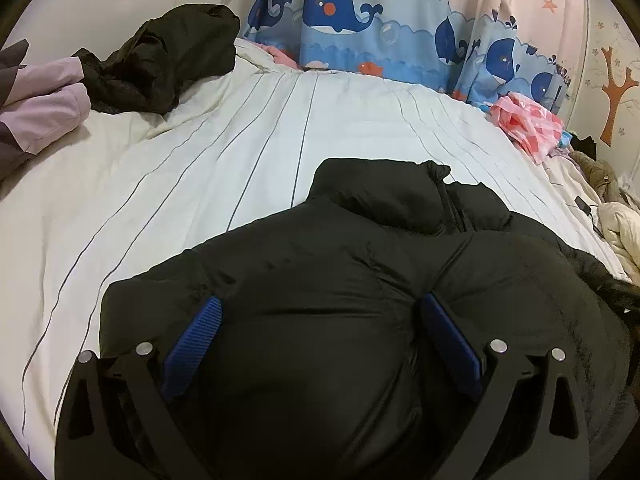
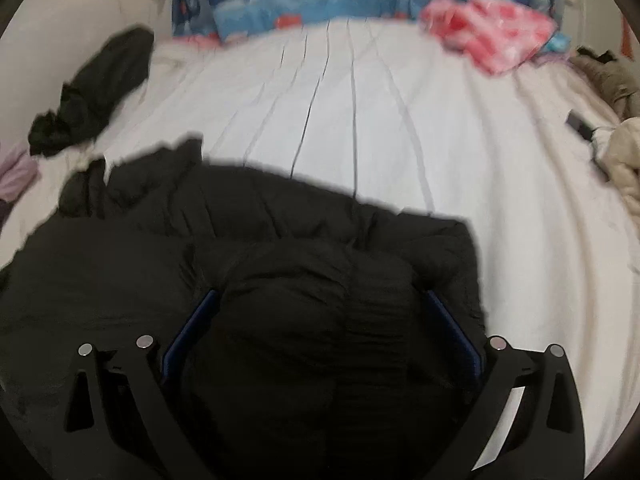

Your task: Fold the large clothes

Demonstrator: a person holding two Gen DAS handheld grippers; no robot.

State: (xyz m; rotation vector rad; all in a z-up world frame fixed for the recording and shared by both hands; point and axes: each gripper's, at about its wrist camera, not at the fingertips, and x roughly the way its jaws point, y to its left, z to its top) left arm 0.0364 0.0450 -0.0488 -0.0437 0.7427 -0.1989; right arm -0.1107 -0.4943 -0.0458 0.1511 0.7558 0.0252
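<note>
A black puffer jacket (image 1: 340,264) lies on the white striped bed (image 1: 240,128), its collar pointing away from me. My left gripper (image 1: 320,308) is open, its blue pads wide apart and pressed down on the jacket's padded body near its left edge. In the blurred right wrist view the same jacket (image 2: 280,240) fills the lower half. My right gripper (image 2: 320,300) is open too, with a bulging part of the jacket and a ribbed cuff (image 2: 372,320) between its spread pads.
A crumpled black garment (image 1: 160,56) and a lilac one (image 1: 44,104) lie at the far left. A pink cloth (image 1: 524,120) lies far right before the whale curtain (image 1: 360,28). Beige clothes (image 1: 616,216) pile at the right edge, near a dark small device (image 2: 578,124).
</note>
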